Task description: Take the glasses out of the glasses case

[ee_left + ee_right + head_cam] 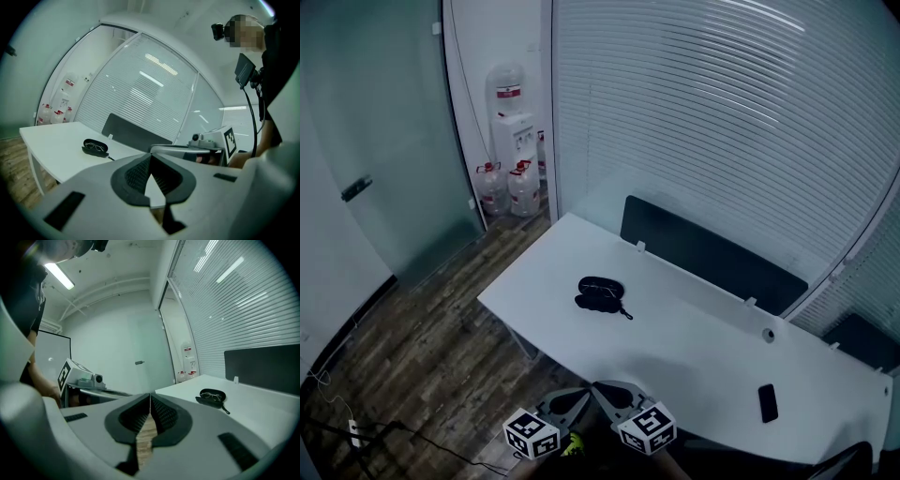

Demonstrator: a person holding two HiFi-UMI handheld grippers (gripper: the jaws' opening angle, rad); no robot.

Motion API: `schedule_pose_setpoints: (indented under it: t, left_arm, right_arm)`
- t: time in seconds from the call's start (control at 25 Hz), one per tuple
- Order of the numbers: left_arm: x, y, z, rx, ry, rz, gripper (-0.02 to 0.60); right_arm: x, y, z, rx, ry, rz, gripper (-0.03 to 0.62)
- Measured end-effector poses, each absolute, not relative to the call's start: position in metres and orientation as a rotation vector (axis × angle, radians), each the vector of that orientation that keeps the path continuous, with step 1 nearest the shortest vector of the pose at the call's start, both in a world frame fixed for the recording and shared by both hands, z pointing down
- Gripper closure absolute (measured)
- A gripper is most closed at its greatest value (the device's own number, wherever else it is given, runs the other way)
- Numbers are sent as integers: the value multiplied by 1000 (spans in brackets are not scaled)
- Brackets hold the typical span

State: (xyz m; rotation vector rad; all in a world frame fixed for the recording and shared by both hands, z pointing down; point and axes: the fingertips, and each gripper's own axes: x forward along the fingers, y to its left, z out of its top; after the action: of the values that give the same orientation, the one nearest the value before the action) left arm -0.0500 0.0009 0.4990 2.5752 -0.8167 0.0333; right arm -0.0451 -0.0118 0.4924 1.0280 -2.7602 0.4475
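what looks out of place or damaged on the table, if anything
Nothing stands out. The glasses case lies open and flat near the middle of the white table, with the glasses resting inside it. A dark phone lies flat near the right end. No spill or damage shows.

One glasses case (600, 293), one phone (768, 403)

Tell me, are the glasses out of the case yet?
Not yet. Done: the case lies open on the table. In hand: nothing; the left tongs and right tongs are both shut and empty, by the table's near edge, well apart from the case. Left: reach the case, grip the glasses inside it and lift them out.
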Motion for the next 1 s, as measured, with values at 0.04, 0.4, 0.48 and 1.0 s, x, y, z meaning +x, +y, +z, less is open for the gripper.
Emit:
schedule_pose_setpoints:
  t: [0.04,0.4,0.48,1.0]
  left_arm:
    - [-53,-3,499,2577,-814,33,573]
    - [-65,-29,504,2577,-768,37,573]
    - [-65,-31,505,2570,-762,37,572]
    - [-61,-87,505,2570,-798,50,572]
  right_arm:
    - [-48,-16,492,1031,-2759,447,576]
    - [-61,-42,497,1040,-2725,438,576]
    - [-59,-45,500,1044,-2711,448,576]
    - [-58,-105,513,995,-2674,441,574]
